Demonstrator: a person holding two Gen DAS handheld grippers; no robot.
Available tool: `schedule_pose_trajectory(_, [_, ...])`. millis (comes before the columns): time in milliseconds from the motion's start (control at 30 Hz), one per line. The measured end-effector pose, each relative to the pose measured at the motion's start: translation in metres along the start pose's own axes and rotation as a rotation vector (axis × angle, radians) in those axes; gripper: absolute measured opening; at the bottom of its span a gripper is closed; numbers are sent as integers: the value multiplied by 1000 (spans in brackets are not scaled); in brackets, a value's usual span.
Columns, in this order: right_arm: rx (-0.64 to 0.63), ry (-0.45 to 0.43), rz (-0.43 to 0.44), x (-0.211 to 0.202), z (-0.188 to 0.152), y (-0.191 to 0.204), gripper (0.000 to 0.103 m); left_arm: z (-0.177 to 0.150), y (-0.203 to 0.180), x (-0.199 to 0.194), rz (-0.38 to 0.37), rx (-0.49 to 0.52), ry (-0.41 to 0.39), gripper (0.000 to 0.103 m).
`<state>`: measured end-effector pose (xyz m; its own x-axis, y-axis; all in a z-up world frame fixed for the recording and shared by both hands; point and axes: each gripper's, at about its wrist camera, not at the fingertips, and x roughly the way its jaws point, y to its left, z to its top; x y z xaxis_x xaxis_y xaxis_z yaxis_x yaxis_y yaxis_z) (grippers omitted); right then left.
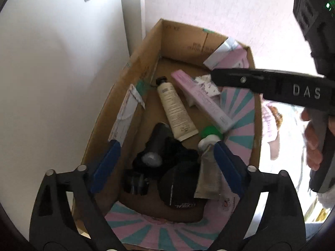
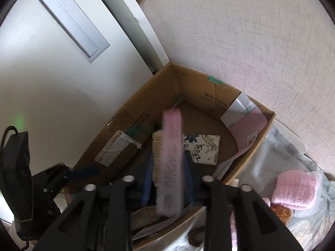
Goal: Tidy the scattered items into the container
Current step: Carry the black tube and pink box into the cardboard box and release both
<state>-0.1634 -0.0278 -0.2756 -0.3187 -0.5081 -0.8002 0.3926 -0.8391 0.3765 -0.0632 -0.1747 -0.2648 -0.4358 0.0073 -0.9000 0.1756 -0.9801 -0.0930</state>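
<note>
The cardboard box (image 1: 134, 62) (image 2: 129, 108) holds a cream tube (image 1: 173, 108), black items (image 1: 180, 188) and a silver tube (image 1: 207, 167) with a white cap. My left gripper (image 1: 166, 145) hangs over them with its blue pads spread wide; the silver tube lies beside the right pad, not pinched. The long pink box (image 2: 170, 156) is blurred between the pads of my right gripper (image 2: 168, 155), with a gap on its left side. In the left wrist view the pink box (image 1: 201, 98) lies slanted inside the box under a black finger (image 1: 251, 81) of the right gripper.
The box stands in a corner between a white door with a grey recessed handle (image 2: 71, 25) and a textured wall (image 2: 251, 41). Outside it on the right lie a pink fluffy item (image 2: 295, 190) and clear packets. A hand (image 1: 314, 142) holds the right gripper.
</note>
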Motion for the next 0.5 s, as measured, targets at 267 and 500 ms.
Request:
schedule_pose_trajectory(267, [45,-91,32,-18,2,7,45,-6,2,-14,28,26,-1,92])
schedule_pose_trajectory(500, [34,-156,-42,-87,-20,-37,45,-2,-3,-36,37,56,-19,92])
